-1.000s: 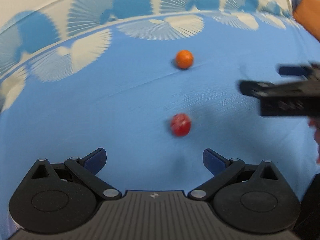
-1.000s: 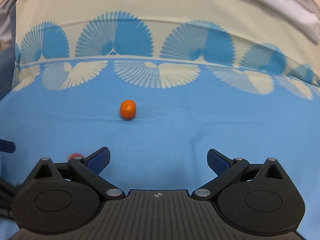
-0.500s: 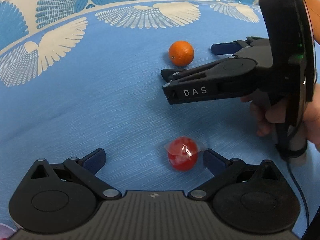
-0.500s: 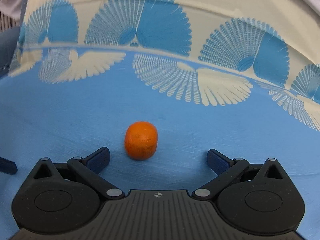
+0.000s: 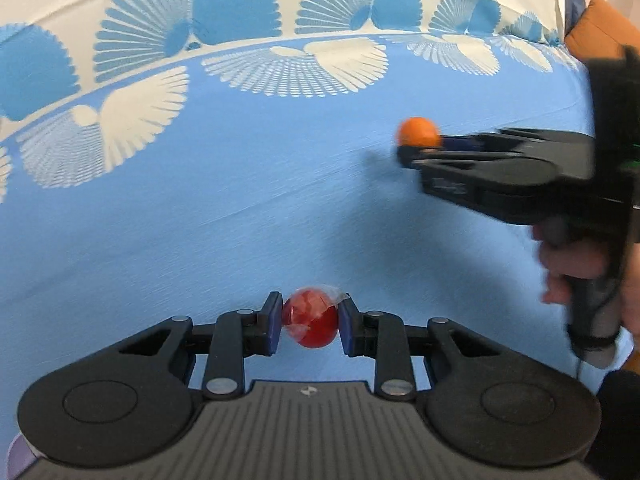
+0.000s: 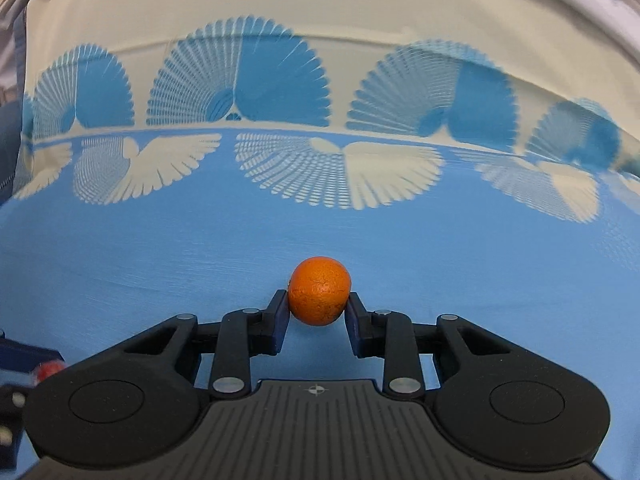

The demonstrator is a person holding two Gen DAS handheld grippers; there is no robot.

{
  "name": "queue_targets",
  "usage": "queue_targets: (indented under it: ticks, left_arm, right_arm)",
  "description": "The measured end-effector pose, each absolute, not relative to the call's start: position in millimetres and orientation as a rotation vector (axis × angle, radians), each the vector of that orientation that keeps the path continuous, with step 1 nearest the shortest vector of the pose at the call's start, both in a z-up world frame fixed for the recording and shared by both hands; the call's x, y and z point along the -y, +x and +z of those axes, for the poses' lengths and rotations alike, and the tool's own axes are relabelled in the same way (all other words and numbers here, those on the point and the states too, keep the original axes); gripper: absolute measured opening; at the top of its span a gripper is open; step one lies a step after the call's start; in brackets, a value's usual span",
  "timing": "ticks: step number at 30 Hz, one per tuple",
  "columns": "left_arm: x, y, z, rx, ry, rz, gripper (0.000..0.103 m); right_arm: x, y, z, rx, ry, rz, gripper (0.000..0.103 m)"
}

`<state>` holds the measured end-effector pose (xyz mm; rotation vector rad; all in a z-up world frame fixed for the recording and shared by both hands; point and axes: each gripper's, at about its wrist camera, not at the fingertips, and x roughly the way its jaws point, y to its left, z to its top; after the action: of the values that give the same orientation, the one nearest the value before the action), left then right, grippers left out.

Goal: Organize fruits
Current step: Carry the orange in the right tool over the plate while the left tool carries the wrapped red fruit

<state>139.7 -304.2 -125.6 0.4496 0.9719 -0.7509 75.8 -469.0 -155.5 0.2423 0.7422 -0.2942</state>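
Note:
My left gripper is shut on a small red fruit wrapped in clear plastic, held between its blue pads over the blue cloth. My right gripper is shut on a round orange, gripped at its lower sides. In the left wrist view the right gripper reaches in from the right with the orange at its tips. The red fruit also shows small at the left edge of the right wrist view.
A blue cloth with white and blue fan patterns covers the whole surface; its cream border runs along the far side. An orange-brown cushion sits at the far right. A hand holds the right gripper's handle.
Both grippers have closed: the left on the red fruit, the right on the orange. Both were open half a second ago, with the fruits lying on the cloth between the fingers.

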Motion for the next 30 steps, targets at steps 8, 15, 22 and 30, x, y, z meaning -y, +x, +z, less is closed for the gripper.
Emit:
queue_targets:
  ticks: [8, 15, 22, 30]
  left_arm:
    - [234, 106, -81, -1.013, 0.451, -0.617, 0.032]
    - [143, 70, -34, -1.014, 0.398, -0.483, 0.032]
    - [62, 34, -1, -1.009, 0.287, -0.390, 0.032]
    - [3, 2, 9, -1.011, 0.189, -0.336, 0.032]
  right_arm:
    - [412, 6, -90, -0.696, 0.247, -0.244, 0.032]
    - [333, -41, -37, -0.659, 0.278, -0.109, 0.032]
    - [253, -78, -11, -0.686, 0.252, 0.042, 0.032]
    - [193, -108, -11, -0.764, 0.189, 0.122, 0.032]
